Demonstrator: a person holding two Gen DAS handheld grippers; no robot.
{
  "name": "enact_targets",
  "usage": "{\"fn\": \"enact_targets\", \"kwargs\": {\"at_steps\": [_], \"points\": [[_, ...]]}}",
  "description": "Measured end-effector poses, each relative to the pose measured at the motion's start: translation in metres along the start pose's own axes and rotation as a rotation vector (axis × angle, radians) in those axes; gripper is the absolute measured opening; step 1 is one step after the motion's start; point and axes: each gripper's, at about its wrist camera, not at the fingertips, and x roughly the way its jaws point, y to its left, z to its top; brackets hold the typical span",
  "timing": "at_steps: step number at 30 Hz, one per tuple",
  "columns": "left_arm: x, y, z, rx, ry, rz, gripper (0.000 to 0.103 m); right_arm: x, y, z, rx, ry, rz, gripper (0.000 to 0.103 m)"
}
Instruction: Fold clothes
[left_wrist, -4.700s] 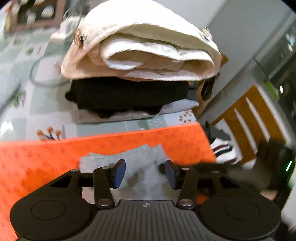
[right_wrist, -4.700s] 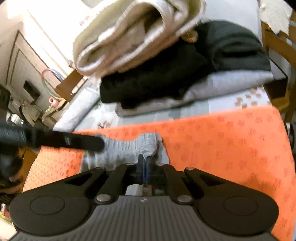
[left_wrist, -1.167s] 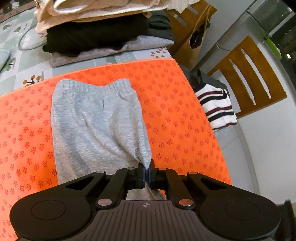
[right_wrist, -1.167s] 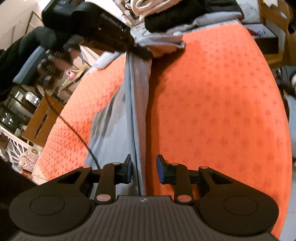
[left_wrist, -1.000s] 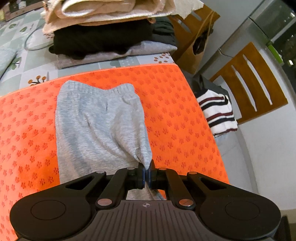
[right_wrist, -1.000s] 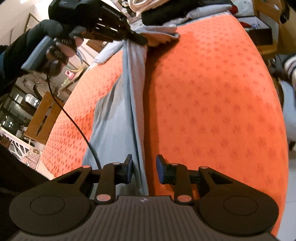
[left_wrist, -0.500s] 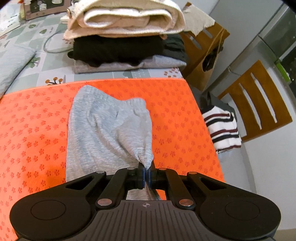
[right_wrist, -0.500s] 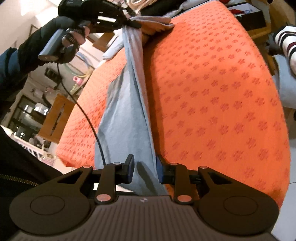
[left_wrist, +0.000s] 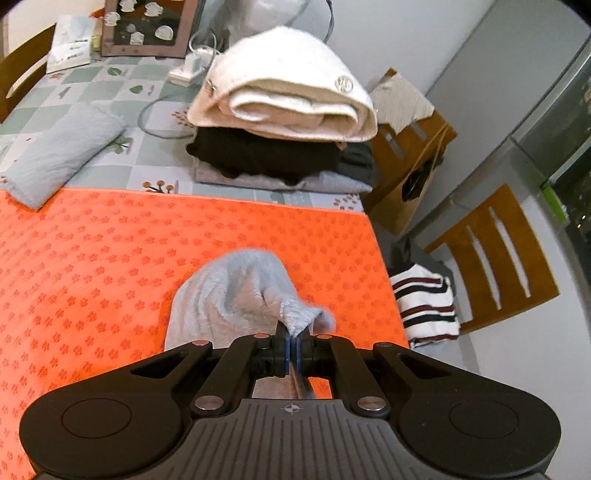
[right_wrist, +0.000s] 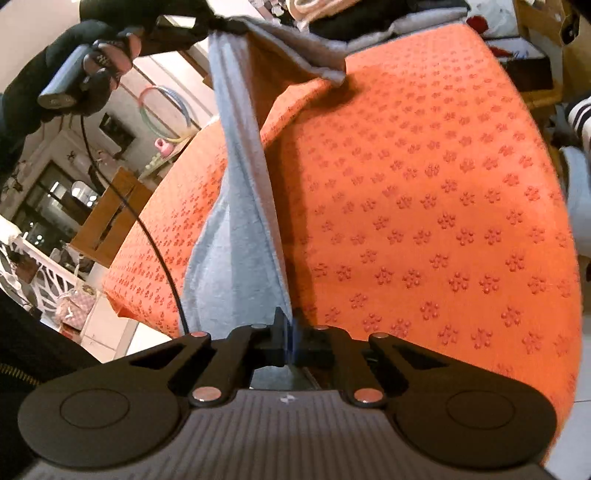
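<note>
Grey sweatpants (left_wrist: 236, 291) hang over an orange mat (left_wrist: 92, 254). My left gripper (left_wrist: 291, 349) is shut on their ribbed waistband and holds it lifted above the mat. In the right wrist view the pants (right_wrist: 243, 206) stretch taut from the raised left gripper (right_wrist: 225, 26) at the top down to my right gripper (right_wrist: 290, 336), which is shut on the lower end of the pants at the mat's (right_wrist: 424, 184) near edge.
A stack of folded clothes (left_wrist: 284, 122), cream on black on grey, sits on the table behind the mat. A folded light-blue garment (left_wrist: 59, 155) lies at the left. Wooden chairs (left_wrist: 491, 254) and a striped garment (left_wrist: 424, 306) stand right of the table.
My left gripper has lifted the waistband higher off the mat. My right gripper has closed on the lower end of the pants, which now hang taut between both.
</note>
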Motion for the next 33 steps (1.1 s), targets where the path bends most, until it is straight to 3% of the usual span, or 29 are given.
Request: {"fn": "enact_targets", "kwargs": {"at_steps": [6, 11, 16, 22, 33], "points": [[-0.043, 0.018, -0.018, -0.104, -0.030, -0.103, 0.005, -0.055, 0.037, -0.003, -0.001, -0.058, -0.073, 0.003], [-0.077, 0.033, -0.030, -0.227, -0.055, -0.269, 0.005, -0.108, 0.067, 0.017, -0.018, -0.084, -0.194, 0.003], [-0.103, 0.042, -0.029, -0.307, -0.110, -0.408, 0.005, -0.162, 0.104, 0.065, -0.134, -0.117, -0.372, 0.003], [-0.120, 0.037, 0.001, -0.293, -0.187, -0.516, 0.005, -0.189, 0.131, 0.148, -0.368, -0.133, -0.570, 0.003], [-0.128, 0.000, 0.076, -0.229, -0.330, -0.591, 0.005, -0.213, 0.139, 0.278, -0.651, -0.224, -0.858, 0.003]]}}
